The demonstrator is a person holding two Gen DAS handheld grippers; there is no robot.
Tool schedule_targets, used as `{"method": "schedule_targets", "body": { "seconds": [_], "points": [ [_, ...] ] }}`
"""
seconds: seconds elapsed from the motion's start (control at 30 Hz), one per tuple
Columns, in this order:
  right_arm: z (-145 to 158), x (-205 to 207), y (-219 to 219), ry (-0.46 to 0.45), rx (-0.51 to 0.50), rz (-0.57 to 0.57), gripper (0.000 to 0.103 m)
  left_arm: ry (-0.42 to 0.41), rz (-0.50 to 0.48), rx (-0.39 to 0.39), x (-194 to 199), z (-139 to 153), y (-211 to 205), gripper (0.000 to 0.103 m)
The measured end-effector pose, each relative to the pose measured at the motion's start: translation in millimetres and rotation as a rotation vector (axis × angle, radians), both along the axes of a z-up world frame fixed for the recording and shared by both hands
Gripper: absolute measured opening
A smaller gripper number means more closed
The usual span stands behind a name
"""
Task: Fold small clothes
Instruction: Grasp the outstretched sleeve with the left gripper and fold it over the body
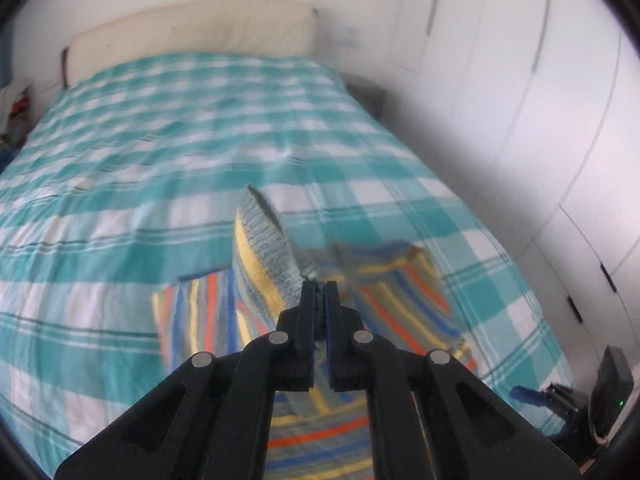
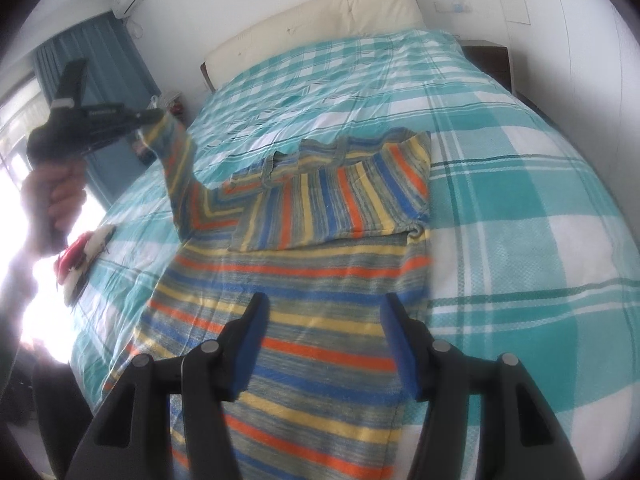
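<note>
Two views inspected. Left wrist: my left gripper point(image 1: 319, 286) pinches the striped sweater point(image 1: 260, 256) by its sleeve cuff, lifted over the checked bedspread point(image 1: 120, 140); carry it squarely across the body. Right wrist: my right gripper point(image 2: 324, 320) is spread, empty, above the sweater's flat body; only here the folded right sleeve point(image 2: 340, 200) shows clearly.

From my remote seat I can read no text anywhere; the only lettering, a pale mark on the side of the black handheld left gripper point(image 2: 150, 116), is too blurred.
</note>
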State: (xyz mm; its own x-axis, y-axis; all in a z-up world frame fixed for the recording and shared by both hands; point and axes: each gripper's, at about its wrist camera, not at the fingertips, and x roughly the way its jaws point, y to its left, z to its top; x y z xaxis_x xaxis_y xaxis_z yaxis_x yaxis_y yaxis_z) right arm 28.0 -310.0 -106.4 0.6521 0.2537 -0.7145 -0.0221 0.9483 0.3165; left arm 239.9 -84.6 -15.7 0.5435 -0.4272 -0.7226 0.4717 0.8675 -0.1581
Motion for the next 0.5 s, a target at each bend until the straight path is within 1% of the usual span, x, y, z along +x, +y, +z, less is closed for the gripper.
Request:
{"method": "schedule_targets", "body": {
  "seconds": [0.07,0.13,0.17,0.2,0.23,0.3,0.4,0.43,0.5],
  "points": [
    [0.4,-1.4,-5.5,-0.001,0.002,-0.016,0.057,0.071,-0.076,0.032,-3.0,-29.8,-30.7,0.015],
    [0.2,-2.4,-12.1,-0.001,0.007,-0.035,0.057,0.117,-0.067,0.102,-5.8,-56.9,-43.9,0.047],
    [0.2,-3.2,-15.0,-0.001,0.011,-0.043,0.057,0.115,-0.043,0.115,-8.0,-65.1,-40.8,0.053],
    [0.6,-4.3,-18.3,-0.001,0.015,-0.052,0.057,0.107,-0.020,0.110,-11.8,-70.2,-31.7,0.062],
    [1.2,-5.9,-21.2,-0.002,0.020,-0.061,0.057,0.107,0.007,0.099,-11.5,-73.7,-18.0,0.068],
    [2.2,-8.9,-26.1,-0.001,0.024,-0.071,0.057,0.111,0.072,0.097,-13.1,-79.4,15.0,0.072],
    [1.3,-10.1,-28.8,0.017,0.008,-0.076,0.057,0.120,0.145,0.146,-16.7,-91.9,66.1,0.074],
    [-0.1,-9.8,-29.0,0.026,0.006,-0.075,0.057,0.125,0.147,0.170,-20.7,-97.7,81.2,0.075],
    [-3.4,-8.8,-29.1,0.041,0.015,-0.073,0.057,0.132,0.117,0.234,-31.0,-112.4,102.2,0.076]
  ]
}}
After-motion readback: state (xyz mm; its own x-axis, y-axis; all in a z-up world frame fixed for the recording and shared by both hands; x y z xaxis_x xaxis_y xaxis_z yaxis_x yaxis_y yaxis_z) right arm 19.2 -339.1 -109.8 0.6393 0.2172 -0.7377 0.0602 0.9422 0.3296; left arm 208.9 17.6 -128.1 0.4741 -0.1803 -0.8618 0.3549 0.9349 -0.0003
